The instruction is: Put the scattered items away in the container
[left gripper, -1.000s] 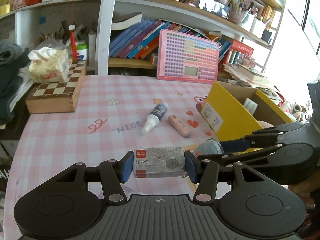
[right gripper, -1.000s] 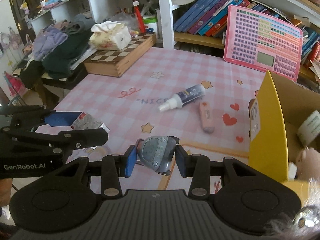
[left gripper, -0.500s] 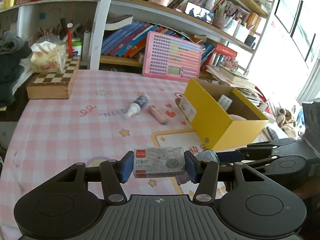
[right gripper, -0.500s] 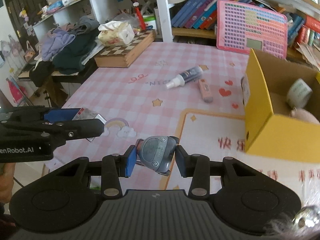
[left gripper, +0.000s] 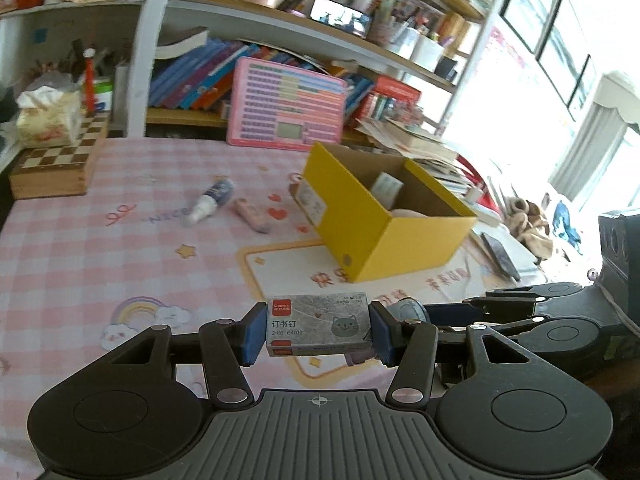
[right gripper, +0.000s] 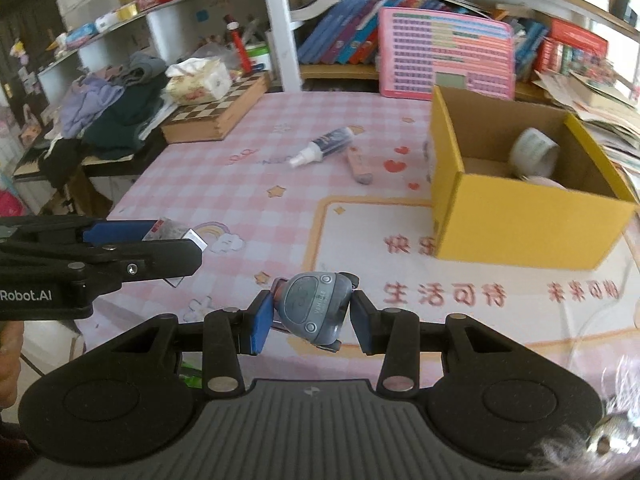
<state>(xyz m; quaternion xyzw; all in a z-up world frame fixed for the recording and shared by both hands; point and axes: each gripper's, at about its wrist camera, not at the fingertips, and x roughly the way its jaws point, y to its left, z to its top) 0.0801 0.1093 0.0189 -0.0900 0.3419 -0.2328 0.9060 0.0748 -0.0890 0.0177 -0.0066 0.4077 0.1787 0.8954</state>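
Note:
My left gripper [left gripper: 318, 330] is shut on a grey staple box [left gripper: 318, 323] with a cat drawing, held above the near part of the table. My right gripper [right gripper: 312, 318] is shut on a small grey-blue toy car [right gripper: 310, 308]; it also shows at the right of the left wrist view as the right gripper [left gripper: 440, 314]. The yellow cardboard box [left gripper: 394, 236] [right gripper: 516, 220] stands open at the right, with a tape roll [right gripper: 534, 152] inside. A spray bottle [left gripper: 210, 202] [right gripper: 322, 148] and a pink eraser-like stick [left gripper: 252, 216] [right gripper: 360, 166] lie on the pink checked tablecloth [left gripper: 100, 248].
A wooden chessboard box [right gripper: 218, 112] with a tissue pack [right gripper: 200, 82] sits at the far left. A pink keyboard toy [right gripper: 446, 58] leans against bookshelves behind the table. Clothes [right gripper: 108, 112] are piled on a side desk at left. Papers [left gripper: 416, 140] lie beyond the yellow box.
Both grippers have drawn back from the table's middle with their objects still held; the bottle, stick and yellow box now look farther away and more of the near tablecloth shows.

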